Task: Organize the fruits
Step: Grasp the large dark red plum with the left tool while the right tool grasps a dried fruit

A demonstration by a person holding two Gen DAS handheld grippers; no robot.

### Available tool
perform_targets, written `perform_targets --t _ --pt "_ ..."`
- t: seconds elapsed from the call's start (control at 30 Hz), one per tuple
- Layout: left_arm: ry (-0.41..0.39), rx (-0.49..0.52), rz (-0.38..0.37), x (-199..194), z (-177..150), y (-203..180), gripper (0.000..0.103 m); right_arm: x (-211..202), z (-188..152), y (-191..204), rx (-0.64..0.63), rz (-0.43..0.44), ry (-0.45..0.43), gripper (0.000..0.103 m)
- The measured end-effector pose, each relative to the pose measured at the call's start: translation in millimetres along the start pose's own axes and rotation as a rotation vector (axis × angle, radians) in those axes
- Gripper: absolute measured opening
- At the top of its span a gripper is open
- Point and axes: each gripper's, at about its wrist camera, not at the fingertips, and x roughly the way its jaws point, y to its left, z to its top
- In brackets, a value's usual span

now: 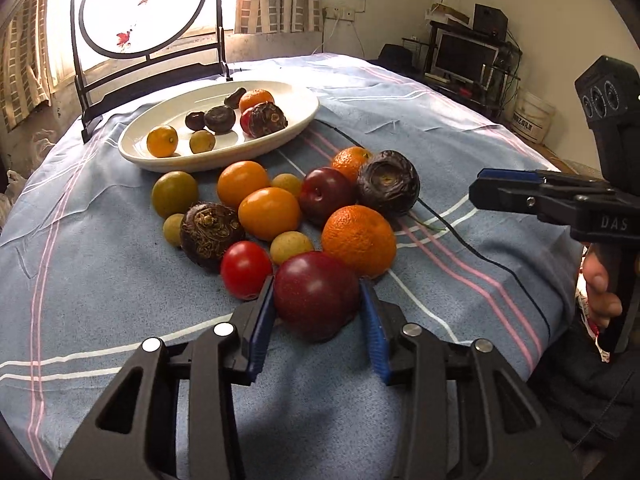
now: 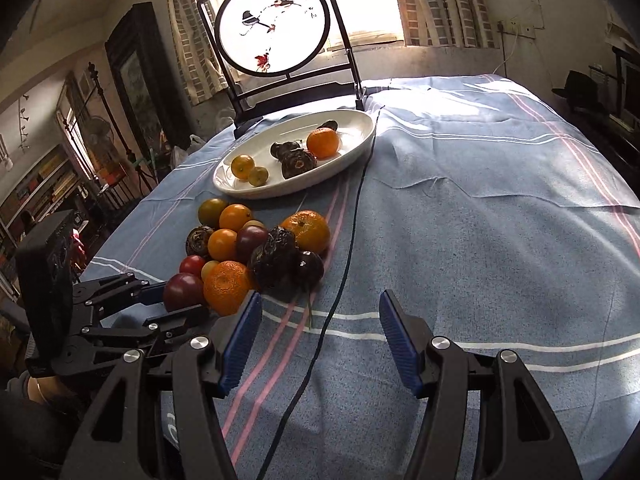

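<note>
A pile of fruit lies on the blue striped cloth: oranges (image 1: 359, 239), plums, a red tomato (image 1: 245, 268), dark water chestnuts (image 1: 211, 230) and small yellow fruits. My left gripper (image 1: 318, 300) has its blue pads on both sides of a dark red plum (image 1: 316, 294) at the pile's near edge; the plum rests on the cloth. It also shows in the right wrist view (image 2: 183, 290). A white oval plate (image 1: 168, 158) behind the pile holds several fruits. My right gripper (image 2: 320, 312) is open and empty above bare cloth, right of the pile.
A round painted screen on a black stand (image 2: 272, 24) stands behind the plate. A thin black cable (image 2: 352, 232) runs across the cloth past the pile. A monitor and shelves (image 1: 466, 56) stand beyond the table's far right.
</note>
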Motion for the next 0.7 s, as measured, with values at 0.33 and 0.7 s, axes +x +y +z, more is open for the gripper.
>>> perform_targets --t 0.33,0.7 --pt "-0.082 -0.085 0.006 -42 -3 29 0.040 32 21 36 -0.094 -0.011 0.008 0.056" --pt "-0.090 -0.111 0.000 -46 -7 43 0.040 36 32 42 -0.114 -0.021 0.015 0.022"
